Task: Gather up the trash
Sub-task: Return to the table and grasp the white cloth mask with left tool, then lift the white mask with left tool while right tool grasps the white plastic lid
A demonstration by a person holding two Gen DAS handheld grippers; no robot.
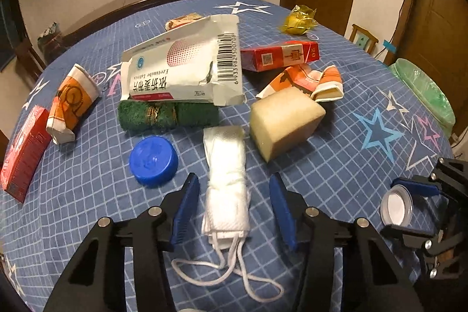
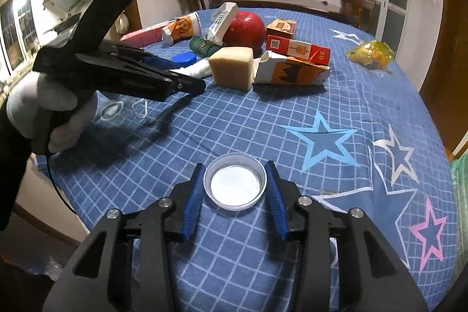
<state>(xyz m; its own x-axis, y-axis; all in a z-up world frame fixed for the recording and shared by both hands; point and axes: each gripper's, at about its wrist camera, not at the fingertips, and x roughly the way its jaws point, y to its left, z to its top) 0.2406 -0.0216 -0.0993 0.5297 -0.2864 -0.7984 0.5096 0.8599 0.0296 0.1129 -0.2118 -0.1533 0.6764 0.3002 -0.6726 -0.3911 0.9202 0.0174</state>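
1. Left tongs (image 1: 232, 177) sit closest to my cam: jaws at mid width, straddling the folded white face mask (image 1: 226, 189), w/ a clear gap on both sides, so no grip. In the right cam I see a white-gloved hand (image 2: 49, 107) holding them.
2. Right tongs (image 2: 234, 165): narrow, pads right at the rim of the white cap (image 2: 235, 184), which lies open side up on the cloth. I can't tell if they're actually pressing it.
3. Table (image 1: 336, 165): blue checked cloth w/ stars, trash spread across the middle.
4. Torn white medicine box (image 1: 187, 69): biggest piece, lying on top of a green scrub pad (image 1: 166, 114), behind the mask.
5. Beige sponge block (image 1: 285, 125): just right of the mask's far end.
6. Red carton (image 1: 280, 56): behind the sponge, w/ a crushed orange paper cup (image 1: 307, 81) between them.
7. Blue cap (image 1: 153, 160): left of the mask, near the left finger but apart from it.
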